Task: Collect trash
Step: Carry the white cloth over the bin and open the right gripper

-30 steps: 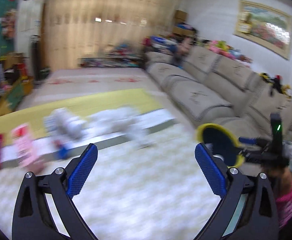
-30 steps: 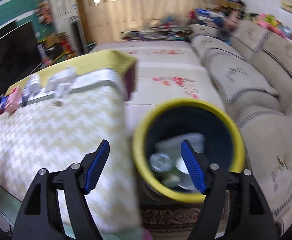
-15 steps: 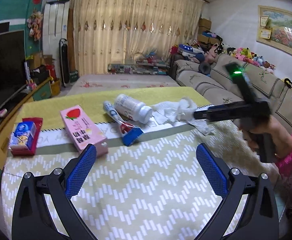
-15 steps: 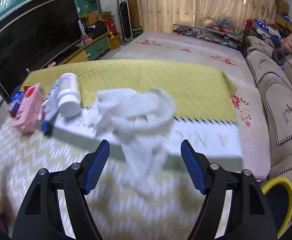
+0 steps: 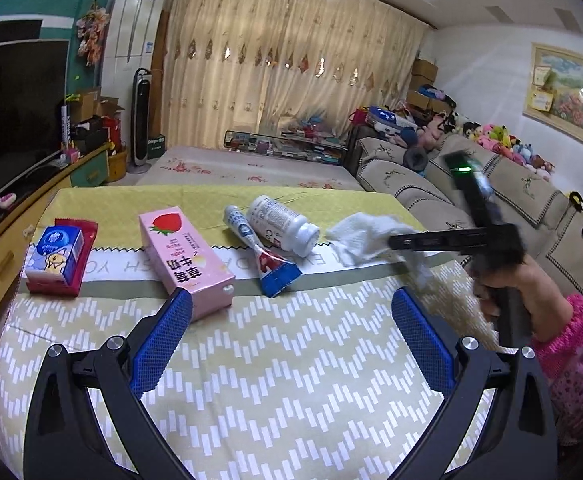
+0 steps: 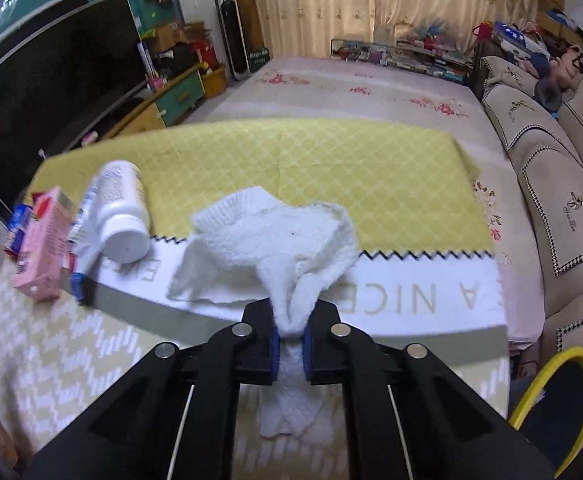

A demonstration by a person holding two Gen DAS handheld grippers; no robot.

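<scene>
A crumpled white tissue [image 6: 275, 236] lies on the table; it also shows in the left wrist view [image 5: 361, 234]. My right gripper [image 6: 290, 338] is shut on the tissue's near fold; in the left wrist view it [image 5: 395, 242] reaches in from the right. My left gripper [image 5: 287, 336] is open and empty above the near part of the table. A pink strawberry carton [image 5: 183, 256], a squeezed tube [image 5: 259, 252], a white bottle [image 5: 283, 224] and a blue tissue pack [image 5: 57, 254] lie in a row. A yellow-rimmed bin [image 6: 559, 408] stands at the table's right.
The table [image 5: 271, 380] has a yellow and chevron cloth. A beige sofa [image 6: 563, 192] runs along the right. A TV [image 6: 43, 80] and cabinet stand at the left. A floral floor mat [image 6: 351, 92] lies beyond the table.
My right gripper swung from over the bin to the tissue and closed on it. My left gripper turned left towards the table items and stayed open.
</scene>
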